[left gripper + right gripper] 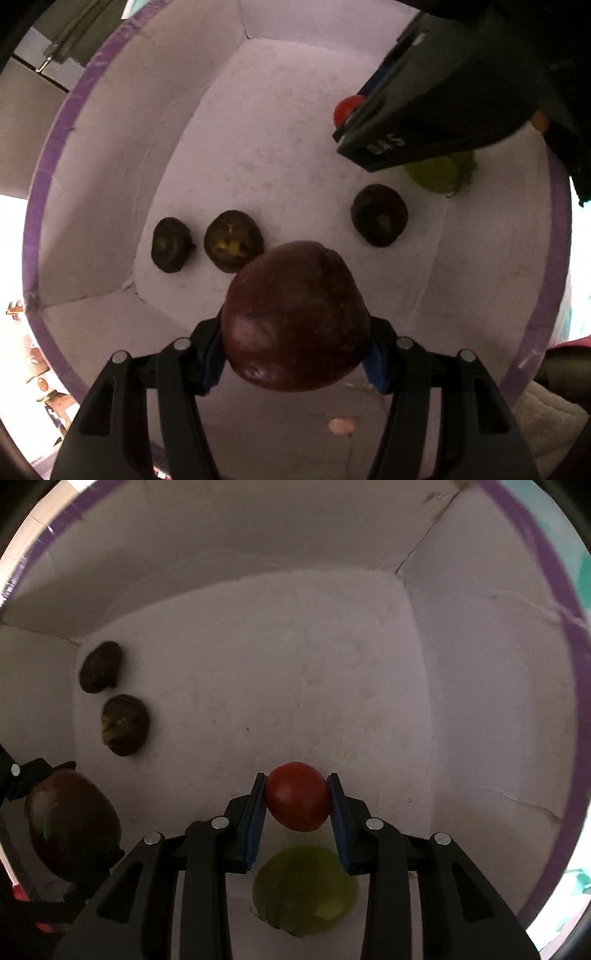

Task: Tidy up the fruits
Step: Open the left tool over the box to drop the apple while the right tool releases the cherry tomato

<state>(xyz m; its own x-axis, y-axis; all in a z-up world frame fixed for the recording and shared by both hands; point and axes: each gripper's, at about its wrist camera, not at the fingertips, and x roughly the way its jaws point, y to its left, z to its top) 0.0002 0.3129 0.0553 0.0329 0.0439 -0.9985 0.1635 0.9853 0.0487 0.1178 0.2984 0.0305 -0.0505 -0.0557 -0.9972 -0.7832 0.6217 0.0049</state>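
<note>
My left gripper is shut on a large dark red apple and holds it inside a white box with a purple rim. My right gripper is shut on a small red tomato above the box floor; it also shows in the left wrist view with the tomato. Three dark round fruits lie on the box floor. A green fruit lies below the right gripper. The apple also shows at the left of the right wrist view.
The box walls rise on all sides around both grippers. Two of the dark fruits sit near the left wall in the right wrist view. A bright room shows outside the rim.
</note>
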